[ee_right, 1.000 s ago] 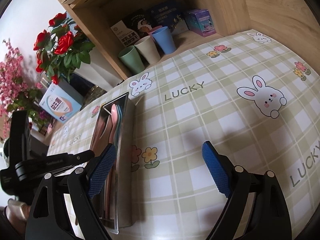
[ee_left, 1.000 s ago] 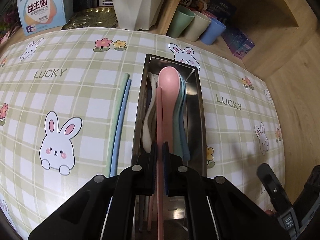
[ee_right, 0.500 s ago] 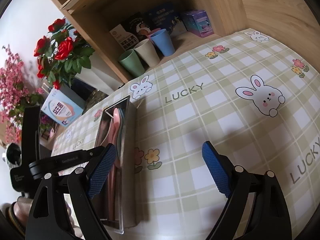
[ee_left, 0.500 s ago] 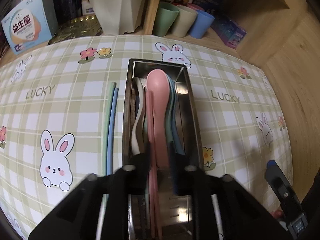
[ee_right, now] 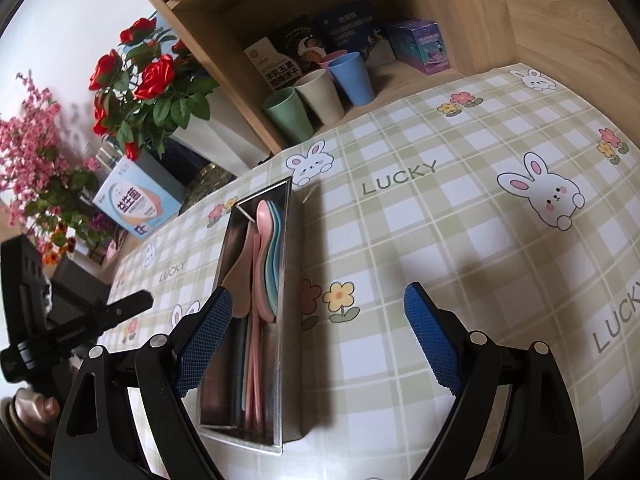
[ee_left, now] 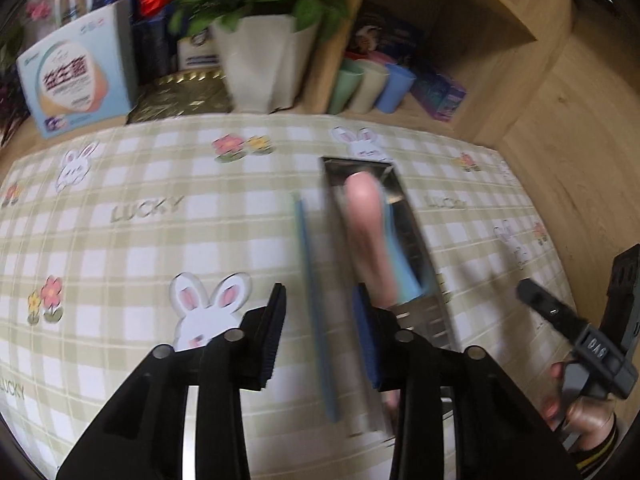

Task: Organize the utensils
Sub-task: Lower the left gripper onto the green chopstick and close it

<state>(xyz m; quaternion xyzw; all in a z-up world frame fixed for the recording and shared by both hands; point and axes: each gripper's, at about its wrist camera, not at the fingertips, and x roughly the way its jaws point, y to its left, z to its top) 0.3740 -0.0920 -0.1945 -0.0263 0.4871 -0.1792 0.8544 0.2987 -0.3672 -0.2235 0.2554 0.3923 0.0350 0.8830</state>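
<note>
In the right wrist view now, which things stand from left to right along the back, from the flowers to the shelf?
Pink blossoms → red roses → green cup → beige cup → blue cup → purple box.

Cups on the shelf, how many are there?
4: green cup, beige cup and blue cup in a row, pink cup mostly hidden behind them; more may be hidden.
</note>
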